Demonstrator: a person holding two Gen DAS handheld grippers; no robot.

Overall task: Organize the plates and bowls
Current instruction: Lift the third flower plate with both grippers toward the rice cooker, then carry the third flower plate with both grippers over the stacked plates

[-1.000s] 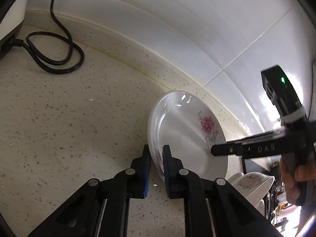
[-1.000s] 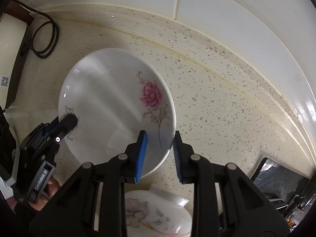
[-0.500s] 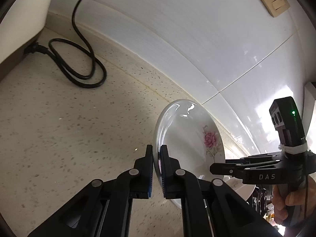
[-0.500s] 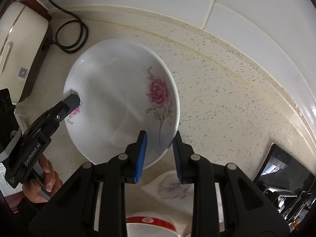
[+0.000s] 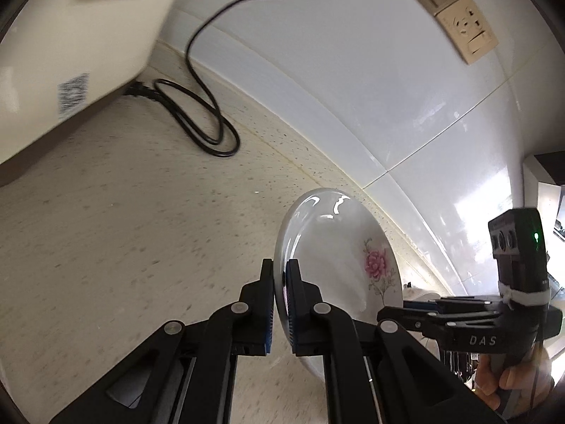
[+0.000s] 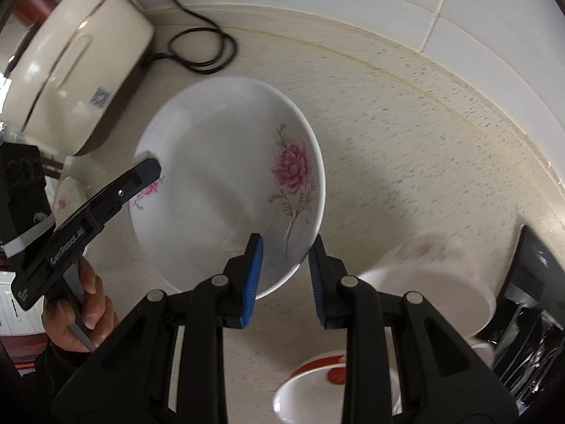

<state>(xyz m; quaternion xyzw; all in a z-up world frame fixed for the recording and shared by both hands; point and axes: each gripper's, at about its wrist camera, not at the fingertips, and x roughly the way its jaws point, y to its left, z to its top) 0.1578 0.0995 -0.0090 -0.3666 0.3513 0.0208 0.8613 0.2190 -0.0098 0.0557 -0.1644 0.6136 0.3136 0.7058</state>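
Flowered plate (image 6: 226, 183), lifted over counter (image 5: 106, 229): left gripper (image 5: 280, 282) clenched on rim; right gripper (image 6: 284, 258) straddles opposite rim, grip unclear

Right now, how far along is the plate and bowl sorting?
Nothing looks finished yet. In hand: the flowered plate, pinched by the left gripper at one edge and straddled by the right gripper at the opposite rim. Left: the white bowl and red-rimmed bowl sit loose on the counter.
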